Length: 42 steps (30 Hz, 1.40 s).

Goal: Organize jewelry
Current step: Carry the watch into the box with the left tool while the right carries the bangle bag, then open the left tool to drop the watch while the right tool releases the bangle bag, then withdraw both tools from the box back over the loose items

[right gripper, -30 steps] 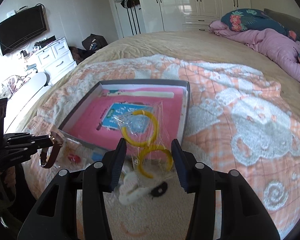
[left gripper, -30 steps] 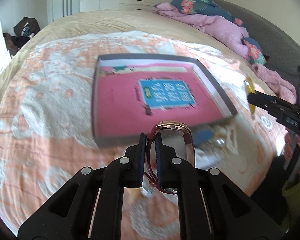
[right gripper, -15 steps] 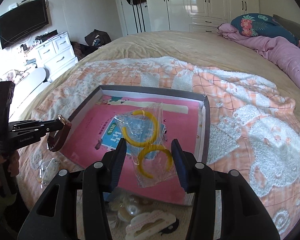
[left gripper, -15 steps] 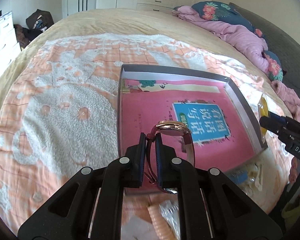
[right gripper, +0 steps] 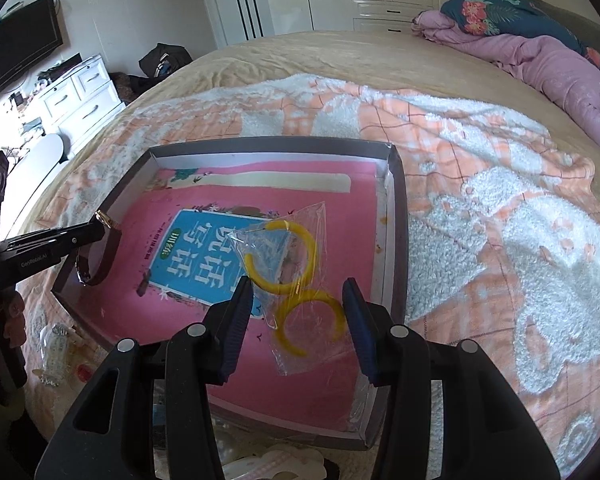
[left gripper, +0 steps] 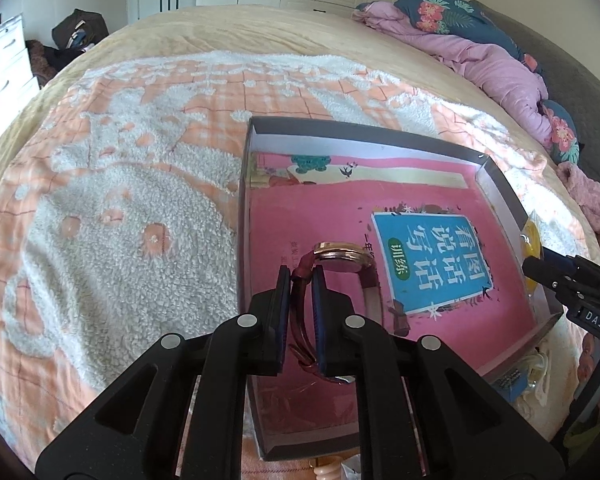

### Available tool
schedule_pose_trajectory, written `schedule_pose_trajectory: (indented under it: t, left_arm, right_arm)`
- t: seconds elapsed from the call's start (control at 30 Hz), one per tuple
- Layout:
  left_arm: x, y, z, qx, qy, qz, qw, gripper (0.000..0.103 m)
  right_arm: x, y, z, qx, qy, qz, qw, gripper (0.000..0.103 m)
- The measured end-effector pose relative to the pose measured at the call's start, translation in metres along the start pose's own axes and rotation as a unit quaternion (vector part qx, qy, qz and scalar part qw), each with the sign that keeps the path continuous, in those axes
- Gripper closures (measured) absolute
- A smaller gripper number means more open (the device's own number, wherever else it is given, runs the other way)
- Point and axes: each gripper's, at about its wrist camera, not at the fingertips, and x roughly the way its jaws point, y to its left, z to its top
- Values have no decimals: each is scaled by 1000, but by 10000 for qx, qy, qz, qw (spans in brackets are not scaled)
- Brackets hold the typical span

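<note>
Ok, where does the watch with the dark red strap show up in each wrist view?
Left wrist: watch at centre, strap pinched in the left tongs, over the tray's near-left part.
Right wrist: watch at the left edge, hanging from those tongs.
Shared landmark: the blue label on the pink book.

the left gripper (left gripper: 301, 308) has its jaws clamped on the dark red strap of a watch (left gripper: 340, 254), whose rose-gold case stands above the fingertips. beneath it lies a shallow grey box (left gripper: 246, 216) with a pink book (left gripper: 452, 308) inside, resting on an orange and white blanket (left gripper: 120, 208) on the bed. at the right edge the right gripper (left gripper: 540, 270) holds a yellow item in clear plastic (left gripper: 530, 240) over the box's right wall.
</note>
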Motion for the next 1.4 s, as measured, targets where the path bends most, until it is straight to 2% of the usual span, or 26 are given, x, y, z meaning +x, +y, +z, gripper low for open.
schedule_pose_trajectory:
  t: [0.37, 0.53, 0.6, 0.7, 0.77, 0.8, 0.83, 0.97, 1.2, 1.4]
  left_arm:
    - [0, -3, 1, 60, -37, -24, 10000, 95]
    - [-9, -6, 2, 128, -154, -38, 9998, 94]
    - [-14, -7, 3, 163, -211, -32, 9996, 90]
    - [-25, -10, 2, 194, -315, -39, 9993, 75]
    - [-32, -10, 1, 208, -392, -57, 9990, 52]
    - [-38, -11, 0, 199, -461, -44, 9987, 46]
    - [-44, -11, -1, 181, -523, -42, 9985, 34]
    - [-65, -12, -5, 117, -688, -117, 9975, 13]
    - [-94, -15, -18, 46, -796, -138, 9967, 9]
    - [-116, -20, -28, 100, -918, -40, 9957, 9]
  right_arm:
    - [5, -6, -7, 192, 160, 47, 9997, 54]
    - [-7, -6, -9, 275, 25, 130, 9995, 45]
    - [-15, -7, -10, 311, -38, 154, 9994, 43]
    - [-29, -5, -13, 316, -152, 203, 9992, 35]
    - [-40, -3, -16, 314, -235, 228, 9990, 34]
    - [-45, -3, -17, 338, -275, 261, 9987, 33]
    - [-50, -2, -19, 364, -302, 292, 9985, 31]
    - [-68, 2, -25, 398, -418, 350, 9977, 24]
    - [-94, 11, -30, 400, -637, 436, 9962, 14]
    - [-109, 20, -35, 308, -702, 480, 9959, 12]
